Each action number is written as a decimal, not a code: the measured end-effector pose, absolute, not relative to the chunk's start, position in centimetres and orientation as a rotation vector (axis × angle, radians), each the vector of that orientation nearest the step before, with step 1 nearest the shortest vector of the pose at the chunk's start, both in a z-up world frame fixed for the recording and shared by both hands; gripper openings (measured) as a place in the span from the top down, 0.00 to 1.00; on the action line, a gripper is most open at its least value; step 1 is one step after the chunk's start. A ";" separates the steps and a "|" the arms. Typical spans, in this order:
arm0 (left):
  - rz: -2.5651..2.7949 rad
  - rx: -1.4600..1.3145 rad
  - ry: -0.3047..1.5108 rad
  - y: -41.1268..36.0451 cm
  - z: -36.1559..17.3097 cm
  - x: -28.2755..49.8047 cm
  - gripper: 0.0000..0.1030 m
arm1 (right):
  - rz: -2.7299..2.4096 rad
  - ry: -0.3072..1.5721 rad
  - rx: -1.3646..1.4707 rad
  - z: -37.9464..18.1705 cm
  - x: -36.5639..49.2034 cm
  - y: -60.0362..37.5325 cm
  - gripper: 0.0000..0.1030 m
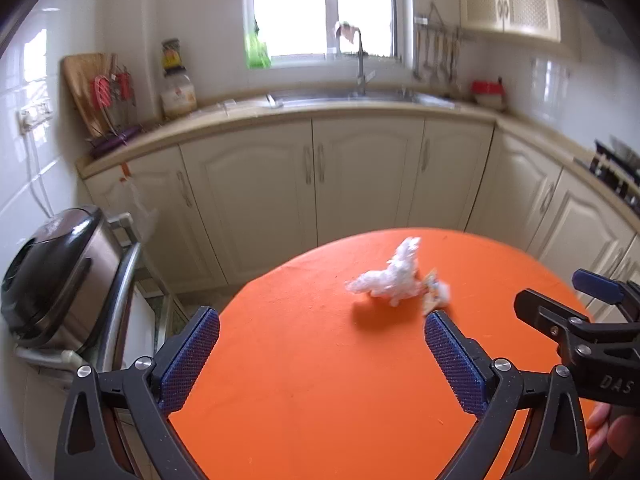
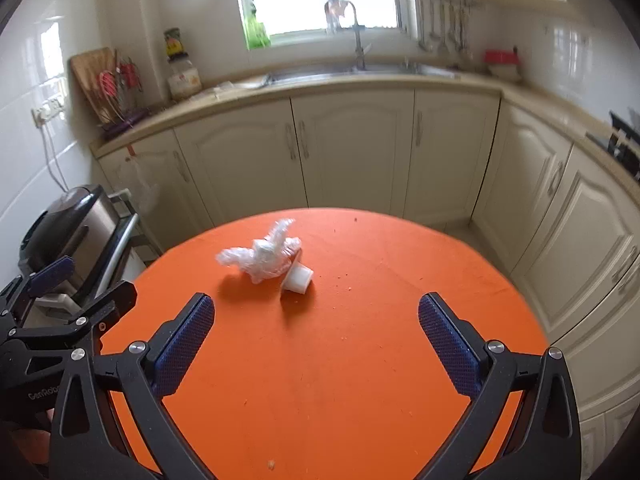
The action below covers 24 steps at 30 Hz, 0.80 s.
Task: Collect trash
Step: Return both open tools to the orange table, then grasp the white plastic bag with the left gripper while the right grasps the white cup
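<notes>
Both grippers hang over the near edge of a round orange table (image 2: pixel 360 360), side by side, and both are empty with the jaws spread wide. The left gripper (image 1: pixel 322 354) has the trash ahead of it and a little to its right: a crumpled plastic wrap (image 1: pixel 390 276) lies near the far edge of the table, well apart from the blue pads (image 1: pixel 190 360). Touching the wrap on its right side is a small cup (image 1: pixel 436 294), tipped on its side; in the left view it is blurred. From the right gripper (image 2: pixel 316 344) the wrap (image 2: pixel 262 254) and the cup (image 2: pixel 298 278) lie ahead and to its left, closer to the left finger than to the right one. A few small crumbs (image 2: pixel 272 465) lie on the table near the gripper.
</notes>
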State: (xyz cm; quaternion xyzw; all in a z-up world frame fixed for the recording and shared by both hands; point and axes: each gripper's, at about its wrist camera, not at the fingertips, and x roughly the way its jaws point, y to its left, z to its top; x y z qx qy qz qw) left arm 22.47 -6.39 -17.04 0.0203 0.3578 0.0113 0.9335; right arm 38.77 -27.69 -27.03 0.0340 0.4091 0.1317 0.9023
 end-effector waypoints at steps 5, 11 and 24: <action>0.029 0.100 0.792 -6.5 -20.1 31.2 0.02 | 0.296 0.947 0.081 -31.7 43.1 -26.3 0.07; 0.052 0.087 0.829 -4.3 -22.6 37.4 0.02 | 0.334 1.009 0.053 -34.9 45.9 -23.9 0.29; -0.092 0.112 0.835 -8.0 -23.8 46.3 0.01 | 0.348 0.968 -0.001 -34.8 45.0 -25.3 0.78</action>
